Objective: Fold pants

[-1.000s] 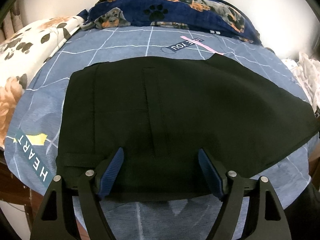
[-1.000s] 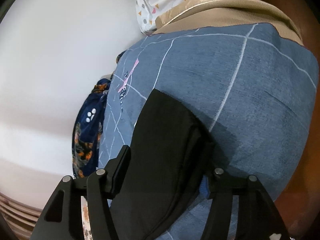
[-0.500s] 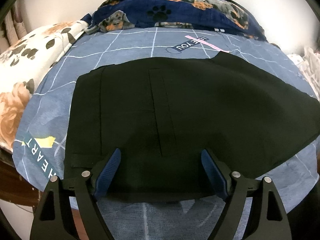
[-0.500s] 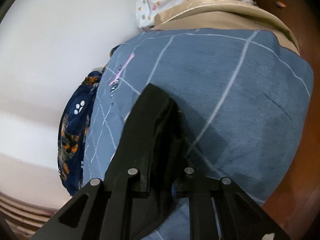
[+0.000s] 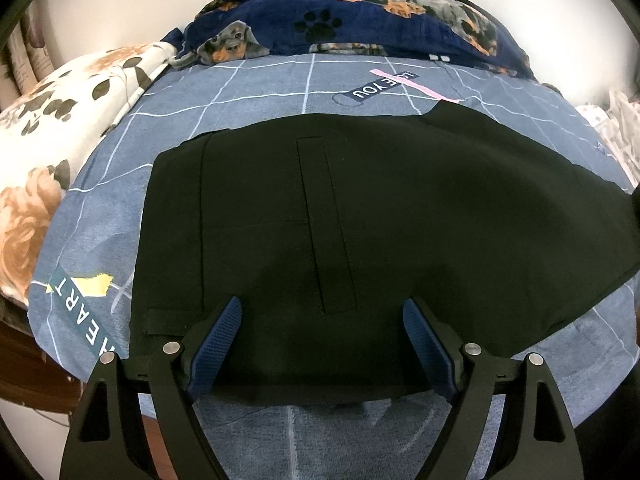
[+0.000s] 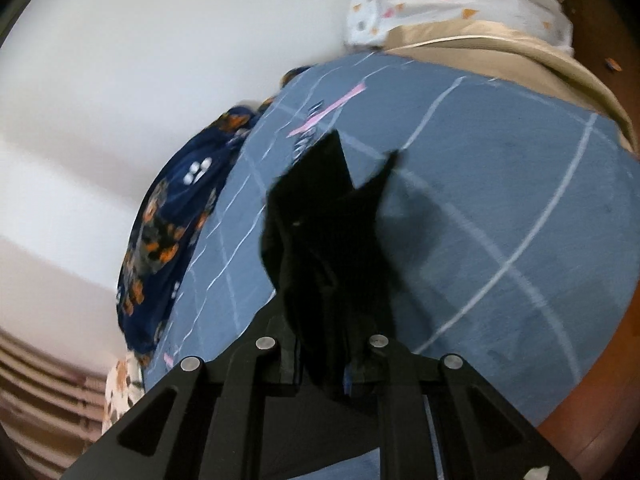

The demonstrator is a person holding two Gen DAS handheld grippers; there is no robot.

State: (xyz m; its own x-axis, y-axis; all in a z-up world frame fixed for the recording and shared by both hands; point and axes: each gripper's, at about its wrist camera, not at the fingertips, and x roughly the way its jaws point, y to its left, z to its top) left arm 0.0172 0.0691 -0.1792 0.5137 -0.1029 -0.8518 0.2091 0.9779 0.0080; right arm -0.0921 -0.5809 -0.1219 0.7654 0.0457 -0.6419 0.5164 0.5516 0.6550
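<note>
- Left gripper [image 5: 322,344], bottom of frame, jaws spread wide over the flat black pants [image 5: 380,216].
- Right gripper [image 6: 326,360], bottom centre, clamped on the bunched pants [image 6: 332,240], raised off the bedsheet [image 6: 500,208].

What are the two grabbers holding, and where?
The right gripper pinches the black pants at one bunched end. The left gripper holds nothing.

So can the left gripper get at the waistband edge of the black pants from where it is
Probably yes. The left gripper is open, poised over the near edge of the black pants on the blue grid bedsheet, with nothing between.
</note>
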